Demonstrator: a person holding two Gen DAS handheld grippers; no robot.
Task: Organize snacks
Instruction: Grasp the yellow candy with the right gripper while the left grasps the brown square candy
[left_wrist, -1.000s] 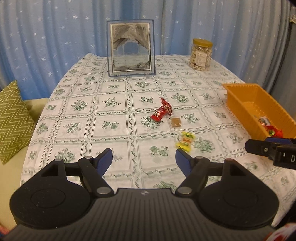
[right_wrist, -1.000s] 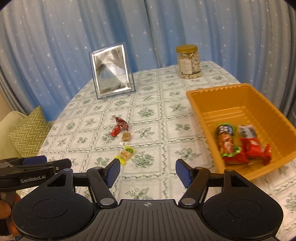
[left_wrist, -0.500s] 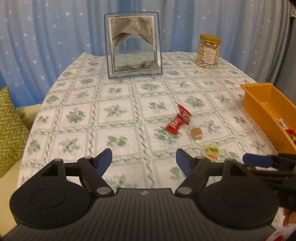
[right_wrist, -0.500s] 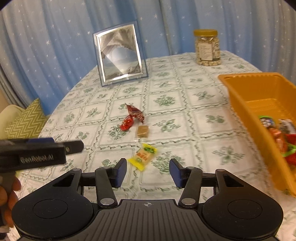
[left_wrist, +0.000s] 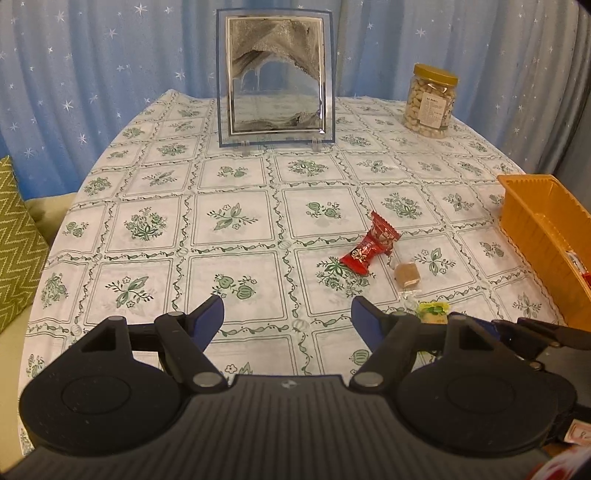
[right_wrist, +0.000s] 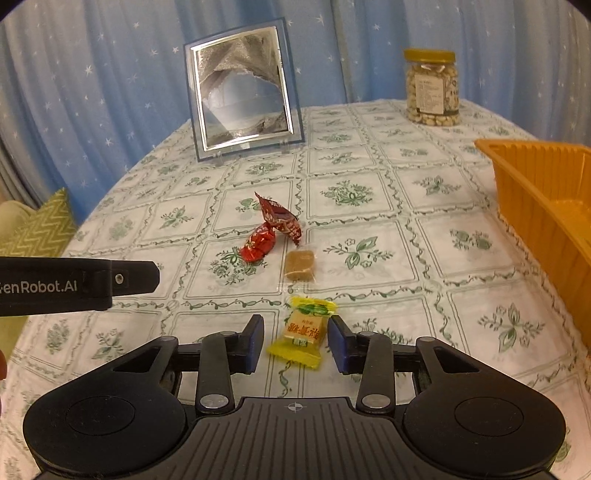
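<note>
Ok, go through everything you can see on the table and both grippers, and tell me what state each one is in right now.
right gripper: open, fingers either side of the yellow candy, not closed.
left gripper: open, empty.
yellow candy: wrapped, flat on the tablecloth.
brown candy: clear wrapper, lying loose.
red candies: two, wrapped, touching.
orange tray: upright; a red wrapper shows inside in the left view.
peanut jar: upright, lid on.
sand picture frame: standing.
</note>
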